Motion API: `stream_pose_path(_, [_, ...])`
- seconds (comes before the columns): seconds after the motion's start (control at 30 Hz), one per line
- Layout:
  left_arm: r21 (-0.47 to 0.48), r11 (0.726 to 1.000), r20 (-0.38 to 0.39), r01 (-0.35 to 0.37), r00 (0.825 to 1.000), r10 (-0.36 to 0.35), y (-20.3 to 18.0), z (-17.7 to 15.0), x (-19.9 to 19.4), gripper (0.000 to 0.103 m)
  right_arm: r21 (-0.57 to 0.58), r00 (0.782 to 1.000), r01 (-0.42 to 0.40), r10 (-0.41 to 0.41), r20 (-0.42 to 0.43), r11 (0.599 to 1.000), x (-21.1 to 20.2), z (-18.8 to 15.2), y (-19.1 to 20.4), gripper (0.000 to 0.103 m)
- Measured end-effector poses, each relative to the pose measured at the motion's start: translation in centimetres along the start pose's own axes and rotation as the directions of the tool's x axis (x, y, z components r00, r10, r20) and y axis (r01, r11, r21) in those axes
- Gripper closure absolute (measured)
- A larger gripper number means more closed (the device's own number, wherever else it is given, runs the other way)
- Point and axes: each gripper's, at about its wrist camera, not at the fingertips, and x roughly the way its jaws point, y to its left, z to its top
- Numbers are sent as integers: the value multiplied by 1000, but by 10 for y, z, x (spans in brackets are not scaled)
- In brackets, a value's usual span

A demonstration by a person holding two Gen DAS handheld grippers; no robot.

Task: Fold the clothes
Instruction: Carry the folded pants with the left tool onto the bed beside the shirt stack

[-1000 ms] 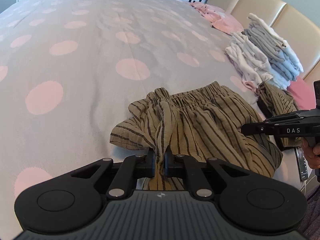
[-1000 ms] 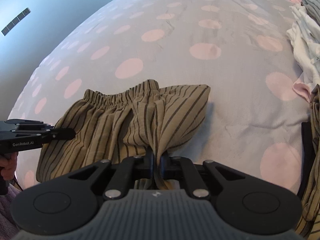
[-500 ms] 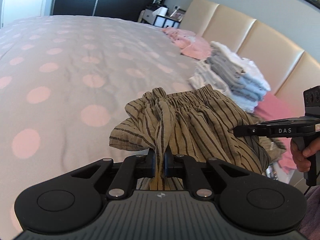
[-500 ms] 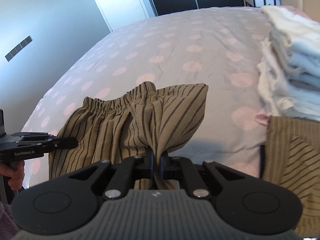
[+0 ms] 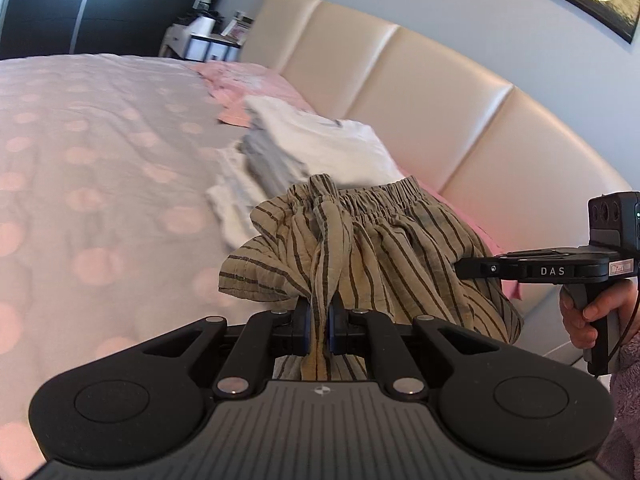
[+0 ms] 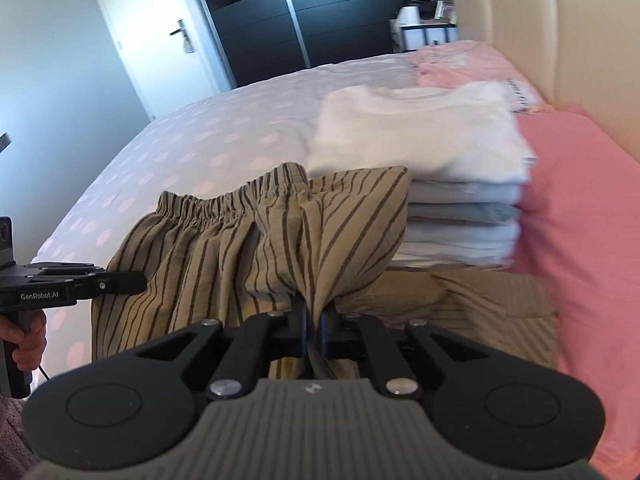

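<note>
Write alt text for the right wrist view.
The right hand-held gripper is shut on olive striped shorts, lifted before a stack of folded clothes on a polka-dot bed. The left hand-held gripper reaches in from the left.

Shorts [image 5: 384, 248]: thin crinkled woven cloth, matt, olive with dark stripes, gathered waistband. Left gripper [image 5: 318, 322] and right gripper [image 6: 313, 326]: matt black plastic, shiny metal pivot pins. Bedspread [image 5: 100, 184]: soft matt cloth. Headboard [image 5: 460, 120]: smooth padded cream leather look, slight sheen. Folded stack [image 6: 440, 152]: soft cotton-like cloth
</note>
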Motion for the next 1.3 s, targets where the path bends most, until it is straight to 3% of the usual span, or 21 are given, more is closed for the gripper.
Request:
stream_pose_path(0.27, [-62, 997, -97, 37, 994, -42, -24, 0, 99, 98, 129, 999, 44, -41, -23, 991, 3, -3, -81, 95])
stream_pose_path(0.67, [-108, 994, -177, -3, 984, -16, 2, -5, 176, 98, 201, 994, 84, -67, -87, 976, 65, -16, -161, 95])
stream_pose_path(1.03, [-151, 988, -219, -27, 976, -7, 32, -25, 204, 97, 269, 990, 74, -38, -136, 960, 109, -41, -195, 95])
stream_pose_path(1.13, [-149, 989, -209, -23, 978, -8, 34, -27, 204, 94, 276, 990, 83, -48, -130, 958, 108, -45, -195, 88])
stream_pose_path(1.2, [-147, 989, -193, -18, 981, -11, 34, -26, 200, 90, 274, 991, 102, -74, -111, 956, 101, -45, -194, 75])
stream_pose_path(1.3, [-142, 990, -157, -27, 988, 5, 30, -20, 184, 75, 288, 995, 102, -93, -47, 952, 82, -43, -192, 74])
